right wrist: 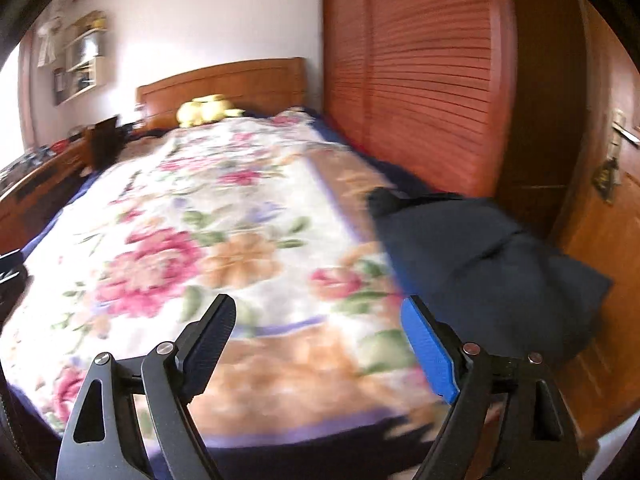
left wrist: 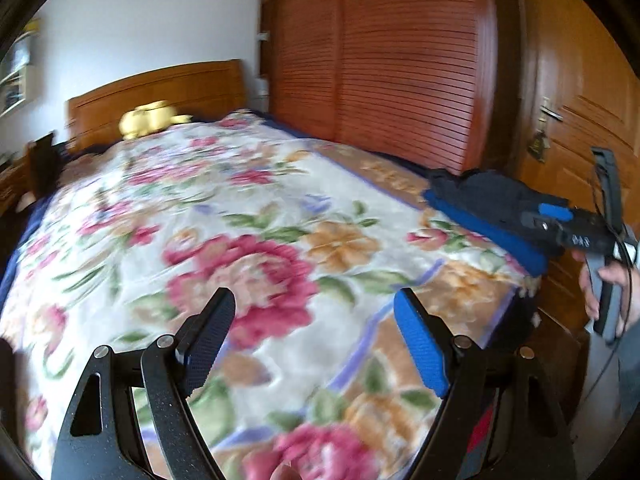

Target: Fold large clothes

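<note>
A dark navy garment [right wrist: 480,256] lies bunched on the right near corner of the bed; it also shows in the left wrist view [left wrist: 484,200]. My left gripper [left wrist: 316,308] is open and empty above the floral blanket [left wrist: 248,248], left of the garment. My right gripper [right wrist: 320,316] is open and empty, just left of the garment. The right gripper also shows in the left wrist view [left wrist: 560,224], held in a hand over the garment's near end. Both views are blurred.
The bed has a wooden headboard [left wrist: 160,92] and a yellow plush toy [left wrist: 148,118] at the far end. A louvred wooden wardrobe [left wrist: 380,60] stands along the right side, with a wooden door [left wrist: 580,128] beyond. A desk [right wrist: 40,188] stands left of the bed.
</note>
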The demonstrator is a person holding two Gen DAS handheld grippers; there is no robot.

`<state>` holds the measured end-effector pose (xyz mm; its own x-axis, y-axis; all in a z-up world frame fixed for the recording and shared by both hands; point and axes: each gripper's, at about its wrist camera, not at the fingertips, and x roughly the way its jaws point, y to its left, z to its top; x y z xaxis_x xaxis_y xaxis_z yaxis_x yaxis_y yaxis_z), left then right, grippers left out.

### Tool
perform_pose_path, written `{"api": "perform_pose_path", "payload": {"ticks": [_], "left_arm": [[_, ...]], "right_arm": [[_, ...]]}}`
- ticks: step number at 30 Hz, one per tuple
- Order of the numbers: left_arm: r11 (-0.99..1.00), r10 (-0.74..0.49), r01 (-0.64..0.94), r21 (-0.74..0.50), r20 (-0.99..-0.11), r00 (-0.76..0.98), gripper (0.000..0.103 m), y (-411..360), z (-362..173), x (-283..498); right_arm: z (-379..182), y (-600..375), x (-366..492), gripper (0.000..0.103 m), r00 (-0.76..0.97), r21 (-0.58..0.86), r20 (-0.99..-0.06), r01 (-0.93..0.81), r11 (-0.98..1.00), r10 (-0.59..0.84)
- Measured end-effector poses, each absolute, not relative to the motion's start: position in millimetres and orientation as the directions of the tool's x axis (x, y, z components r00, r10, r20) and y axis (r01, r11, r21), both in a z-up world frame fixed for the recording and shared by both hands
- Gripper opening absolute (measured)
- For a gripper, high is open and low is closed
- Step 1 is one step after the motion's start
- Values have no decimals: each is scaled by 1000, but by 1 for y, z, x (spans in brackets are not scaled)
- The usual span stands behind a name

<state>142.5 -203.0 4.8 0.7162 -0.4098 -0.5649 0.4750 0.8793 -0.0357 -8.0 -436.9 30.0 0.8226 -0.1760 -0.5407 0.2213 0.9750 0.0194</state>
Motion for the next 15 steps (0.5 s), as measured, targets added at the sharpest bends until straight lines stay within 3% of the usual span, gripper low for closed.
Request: {"api": "perform_pose_path", "payload": {"ticks": [15], "left_arm": [[982,-156,187,-9,-593,790,82,-79,-24,110]], "right_arm": [[-11,-272,15,86,836,112,-539,-49,992,102]]}}
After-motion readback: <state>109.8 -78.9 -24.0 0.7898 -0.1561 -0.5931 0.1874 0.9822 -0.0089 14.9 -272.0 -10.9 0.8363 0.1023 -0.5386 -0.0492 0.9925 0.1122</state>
